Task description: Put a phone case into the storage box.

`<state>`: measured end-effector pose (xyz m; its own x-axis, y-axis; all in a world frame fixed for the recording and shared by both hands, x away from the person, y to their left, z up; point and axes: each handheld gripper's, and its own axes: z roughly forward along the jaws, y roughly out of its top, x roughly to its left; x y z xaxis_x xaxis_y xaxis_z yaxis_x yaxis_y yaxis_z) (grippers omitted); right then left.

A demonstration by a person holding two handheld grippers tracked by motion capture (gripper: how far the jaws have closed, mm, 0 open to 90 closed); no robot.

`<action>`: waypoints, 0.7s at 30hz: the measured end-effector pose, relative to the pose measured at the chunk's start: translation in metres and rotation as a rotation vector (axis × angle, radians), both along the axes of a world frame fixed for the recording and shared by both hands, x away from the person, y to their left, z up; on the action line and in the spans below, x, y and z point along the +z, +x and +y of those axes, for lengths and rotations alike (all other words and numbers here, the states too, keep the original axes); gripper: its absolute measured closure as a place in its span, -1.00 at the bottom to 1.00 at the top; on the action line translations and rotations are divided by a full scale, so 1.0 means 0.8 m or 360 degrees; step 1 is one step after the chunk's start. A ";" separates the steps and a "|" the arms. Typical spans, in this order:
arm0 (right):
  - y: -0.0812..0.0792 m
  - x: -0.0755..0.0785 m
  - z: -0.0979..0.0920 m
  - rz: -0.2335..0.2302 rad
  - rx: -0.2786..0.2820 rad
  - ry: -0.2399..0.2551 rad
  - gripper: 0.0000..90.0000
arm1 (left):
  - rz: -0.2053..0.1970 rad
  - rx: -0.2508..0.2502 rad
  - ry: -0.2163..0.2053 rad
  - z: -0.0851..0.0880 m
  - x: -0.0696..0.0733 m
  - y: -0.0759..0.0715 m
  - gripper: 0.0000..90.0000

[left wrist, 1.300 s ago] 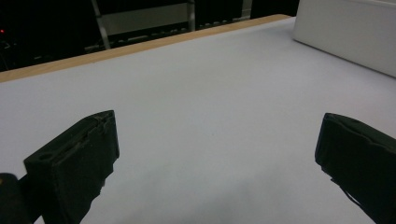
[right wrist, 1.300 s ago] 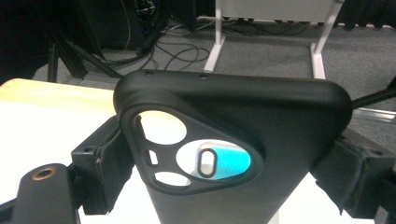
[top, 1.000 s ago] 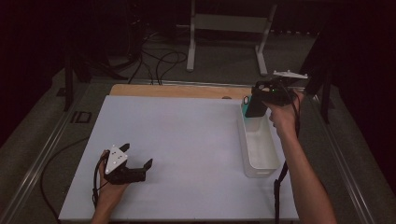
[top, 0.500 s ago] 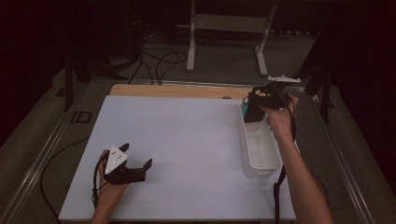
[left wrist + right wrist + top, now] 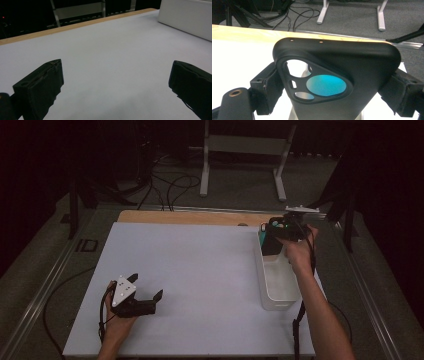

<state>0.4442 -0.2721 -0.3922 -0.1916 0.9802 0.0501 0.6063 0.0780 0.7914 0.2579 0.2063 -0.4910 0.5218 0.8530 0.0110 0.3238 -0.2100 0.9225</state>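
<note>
Right gripper (image 5: 274, 236) over bin (image 5: 276, 280), far end.
Fingers clamp black phone case (image 5: 337, 80); left gripper (image 5: 149, 296) spread wide, empty, on desk (image 5: 200, 270).

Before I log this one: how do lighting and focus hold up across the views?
High view: dim, surroundings nearly black, table evenly lit, right gripper small and soft. Left gripper view: its jaws close and blurred, mat sharper farther off. Right gripper view: white surface overexposed, phone case reasonably sharp, jaws soft.

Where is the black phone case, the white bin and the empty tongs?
black phone case (image 5: 352, 65), right gripper view, its back.
white bin (image 5: 278, 296), high view, its near wall.
left tongs (image 5: 148, 295), high view, the gap between their tips.
</note>
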 end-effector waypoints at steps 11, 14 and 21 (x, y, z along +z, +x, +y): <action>-0.002 -0.012 0.001 0.0039 0.0006 -0.0015 -0.69 | -0.0004 0.0000 -0.0001 0.001 0.000 0.000 -0.99; -0.003 -0.014 0.003 0.0050 0.0009 -0.0022 -0.69 | -0.0004 0.0000 -0.0001 0.001 0.000 0.000 -0.99; -0.003 -0.025 0.007 0.0089 0.0020 -0.0036 -0.70 | -0.0003 0.0000 -0.0002 0.001 0.000 0.000 -0.99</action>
<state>0.4419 -0.2661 -0.4121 -0.2013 0.9787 0.0392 0.6483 0.1031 0.7544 0.2577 0.2067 -0.4908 0.5220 0.8529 0.0113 0.3218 -0.2091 0.9234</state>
